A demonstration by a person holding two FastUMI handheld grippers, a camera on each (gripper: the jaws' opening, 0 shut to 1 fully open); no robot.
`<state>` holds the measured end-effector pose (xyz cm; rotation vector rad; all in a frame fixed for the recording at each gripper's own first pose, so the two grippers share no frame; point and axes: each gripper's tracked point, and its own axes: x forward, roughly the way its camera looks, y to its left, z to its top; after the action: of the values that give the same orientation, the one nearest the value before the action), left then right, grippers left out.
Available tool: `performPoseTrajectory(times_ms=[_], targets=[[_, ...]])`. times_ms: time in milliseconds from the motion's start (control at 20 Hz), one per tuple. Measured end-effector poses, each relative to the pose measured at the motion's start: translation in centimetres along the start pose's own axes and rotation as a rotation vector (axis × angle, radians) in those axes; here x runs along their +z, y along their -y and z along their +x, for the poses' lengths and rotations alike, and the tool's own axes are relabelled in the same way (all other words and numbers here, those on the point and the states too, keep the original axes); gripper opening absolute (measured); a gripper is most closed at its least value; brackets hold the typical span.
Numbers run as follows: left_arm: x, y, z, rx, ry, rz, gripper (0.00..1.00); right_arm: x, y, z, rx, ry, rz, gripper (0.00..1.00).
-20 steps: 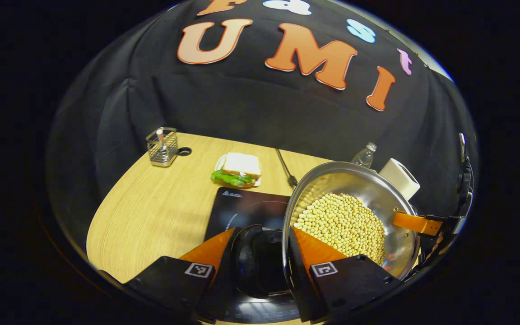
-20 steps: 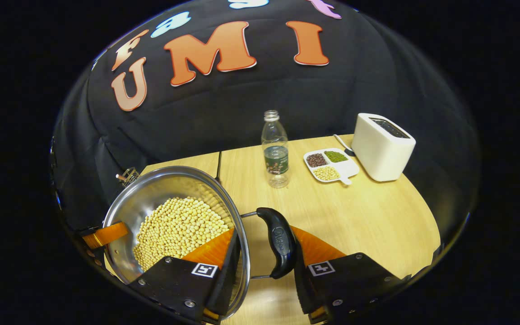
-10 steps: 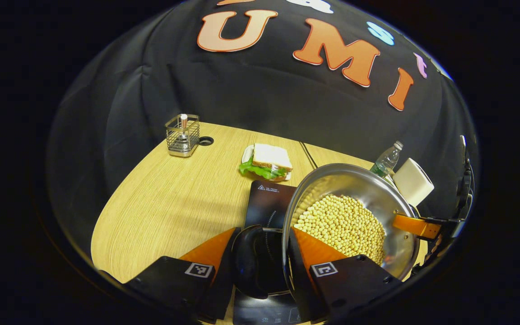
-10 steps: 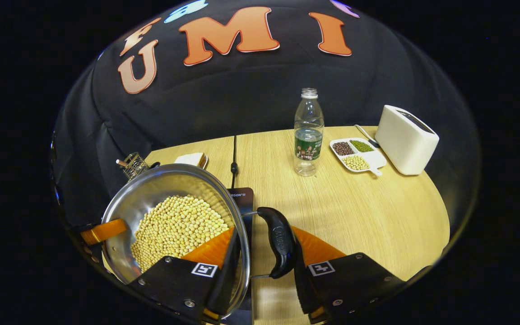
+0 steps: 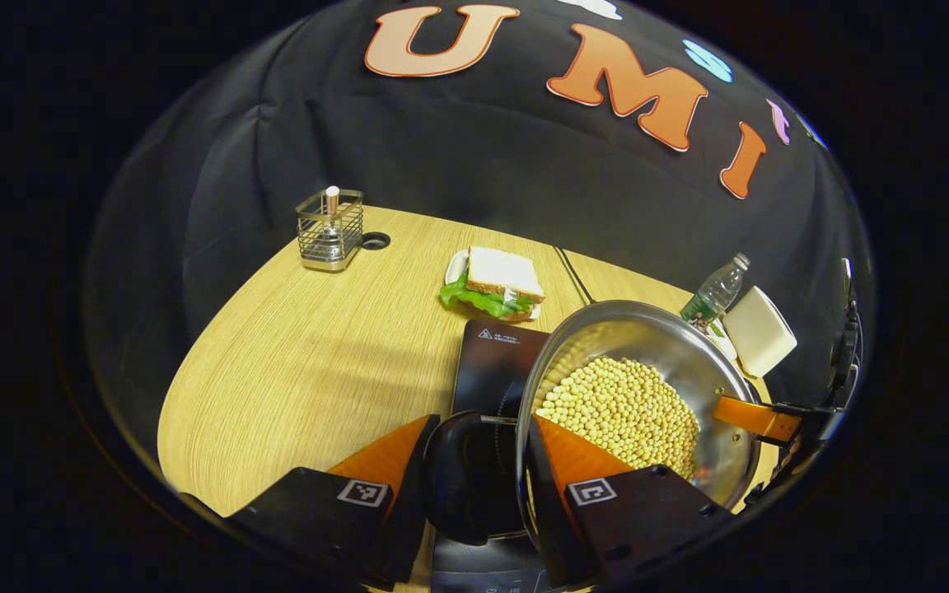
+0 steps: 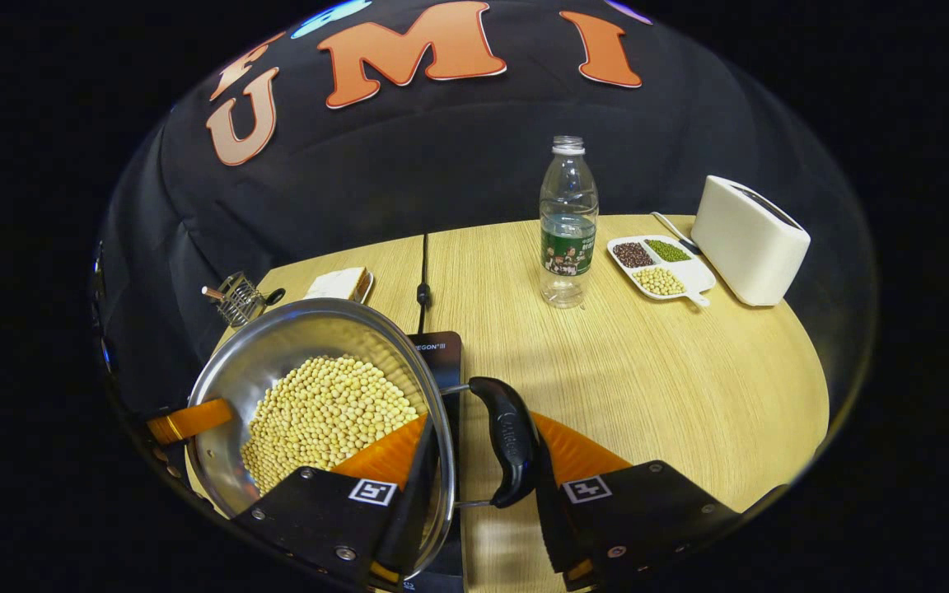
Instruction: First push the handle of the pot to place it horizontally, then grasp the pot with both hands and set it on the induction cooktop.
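sandwich [image 5: 494, 284] | wire basket [image 5: 329, 230] | bottle [image 6: 567, 222] | toaster [image 6: 750, 240] | bean tray [image 6: 660, 267]

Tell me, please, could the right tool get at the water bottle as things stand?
Probably not right now. The tabletop between the right tool and the water bottle is bare, but that tool is gripping the pot by its rim and handle, sharing the load with the left tool.

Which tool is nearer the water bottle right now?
Right. The right tool holds the pot at the side facing the water bottle. The left tool grips the pot's opposite side, so the pot lies between it and the bottle.
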<state>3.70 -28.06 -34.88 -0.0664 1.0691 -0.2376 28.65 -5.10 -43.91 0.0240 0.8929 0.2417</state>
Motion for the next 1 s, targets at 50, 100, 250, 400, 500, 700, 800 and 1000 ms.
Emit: performPoseTrajectory(times_ms=[50, 100, 250, 400, 500, 700, 800, 1000], targets=[[0.2, 0.0, 0.1, -0.004, 0.007, 0.005, 0.63, 0.2, -0.1, -0.1, -0.003, 0.007, -0.004, 0.60], [0.1, 0.0, 0.4, -0.002, -0.002, 0.007, 0.63, 0.1, -0.1, 0.1, -0.002, 0.003, -0.005, 0.61], [0.7, -0.1, -0.5, 0.009, 0.022, 0.000, 0.66, 0.3, -0.2, -0.5, 0.013, 0.016, -0.012, 0.65], [3.5, -0.7, -2.7, 0.055, 0.120, 0.039, 0.88, 3.4, -0.6, -3.2, 0.039, 0.149, -0.034, 0.75], [5.4, -0.1, -5.4, 0.064, 0.185, 0.048, 0.96, 5.8, 0.5, -5.8, 0.009, 0.243, -0.069, 0.87], [11.3, 0.5, -13.7, 0.108, 0.406, 0.091, 0.98, 9.4, 2.6, -13.5, -0.016, 0.398, -0.126, 0.94], [13.9, 1.2, -19.1, 0.115, 0.521, 0.100, 0.98, 10.5, 3.8, -17.4, -0.019, 0.459, -0.137, 0.94], [16.9, 2.3, -28.8, 0.090, 0.697, 0.099, 0.98, 12.8, 8.1, -26.3, -0.066, 0.606, -0.171, 0.94]])
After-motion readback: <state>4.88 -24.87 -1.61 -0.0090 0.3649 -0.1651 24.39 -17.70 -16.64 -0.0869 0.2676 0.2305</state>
